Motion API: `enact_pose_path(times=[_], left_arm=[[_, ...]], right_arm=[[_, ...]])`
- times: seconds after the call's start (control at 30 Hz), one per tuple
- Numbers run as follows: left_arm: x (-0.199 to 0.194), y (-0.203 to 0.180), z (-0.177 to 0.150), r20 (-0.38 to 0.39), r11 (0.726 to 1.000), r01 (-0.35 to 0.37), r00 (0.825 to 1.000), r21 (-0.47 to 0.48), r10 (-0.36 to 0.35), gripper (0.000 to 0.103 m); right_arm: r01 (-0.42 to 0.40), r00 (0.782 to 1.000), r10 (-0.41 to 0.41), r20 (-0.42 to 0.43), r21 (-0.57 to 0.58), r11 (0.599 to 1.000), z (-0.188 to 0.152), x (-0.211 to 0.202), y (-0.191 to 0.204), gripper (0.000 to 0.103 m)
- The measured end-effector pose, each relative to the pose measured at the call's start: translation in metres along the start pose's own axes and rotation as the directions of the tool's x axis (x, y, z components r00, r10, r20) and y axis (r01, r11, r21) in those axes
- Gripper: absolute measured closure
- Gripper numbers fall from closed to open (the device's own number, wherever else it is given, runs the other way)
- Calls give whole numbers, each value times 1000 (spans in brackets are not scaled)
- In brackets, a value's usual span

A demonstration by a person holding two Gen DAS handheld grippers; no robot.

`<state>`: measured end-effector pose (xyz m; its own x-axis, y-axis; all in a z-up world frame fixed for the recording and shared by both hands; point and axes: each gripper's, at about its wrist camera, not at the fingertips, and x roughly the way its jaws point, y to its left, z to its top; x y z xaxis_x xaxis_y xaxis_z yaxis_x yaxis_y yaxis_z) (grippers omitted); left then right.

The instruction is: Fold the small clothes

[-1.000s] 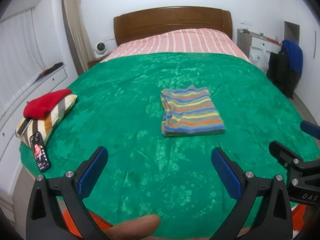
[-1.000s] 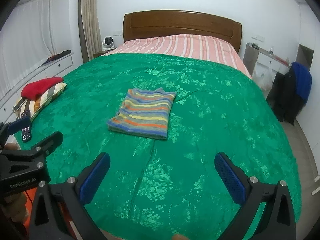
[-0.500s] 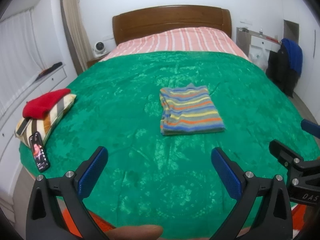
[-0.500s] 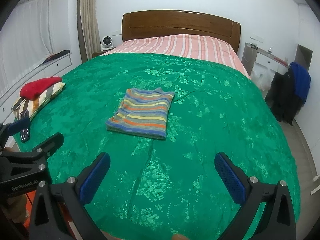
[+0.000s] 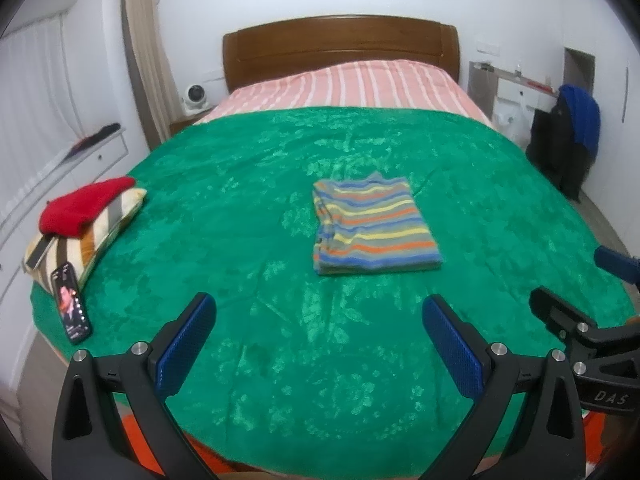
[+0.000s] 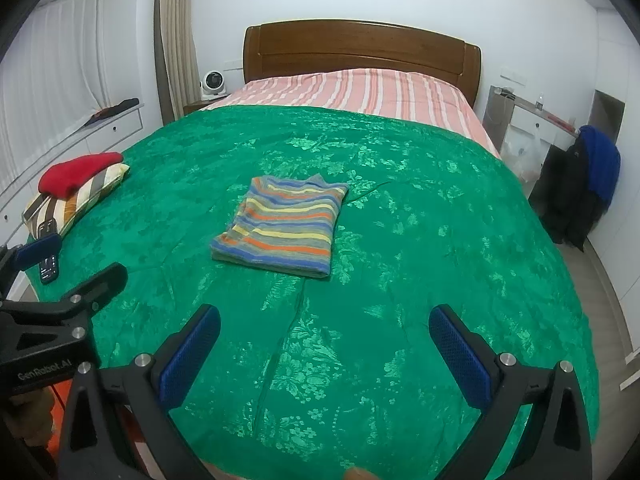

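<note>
folded multicolour striped knit top (image 5: 374, 227) sits flat on the green floral bedspread (image 5: 240, 208), left gripper (image 5: 318, 334) and right gripper (image 6: 326, 342) both spread wide, holding nothing

Phone (image 5: 72, 307) lies beside striped pillow (image 5: 86, 232) on green bedspread (image 5: 248, 208)

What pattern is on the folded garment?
Horizontal stripes in blue, orange, yellow and grey on the folded garment; clearest in the left wrist view.

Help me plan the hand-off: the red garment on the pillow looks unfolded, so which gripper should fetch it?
Probably left. The red garment lies on the striped pillow at the bed's left edge, on the side of the left gripper. The right gripper would have to cross over. Both are open and empty.
</note>
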<state>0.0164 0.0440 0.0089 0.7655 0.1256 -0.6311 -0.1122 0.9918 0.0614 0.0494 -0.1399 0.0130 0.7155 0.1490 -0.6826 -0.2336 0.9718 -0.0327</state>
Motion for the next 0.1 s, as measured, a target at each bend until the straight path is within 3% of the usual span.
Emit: enact_pose_path(times=[0.1], left_arm=[[-1,1,0,14,1000,-14,1000,-5,15,0]], right_arm=[[1,1000,-1,0,5,1000,0,0,-2,0]])
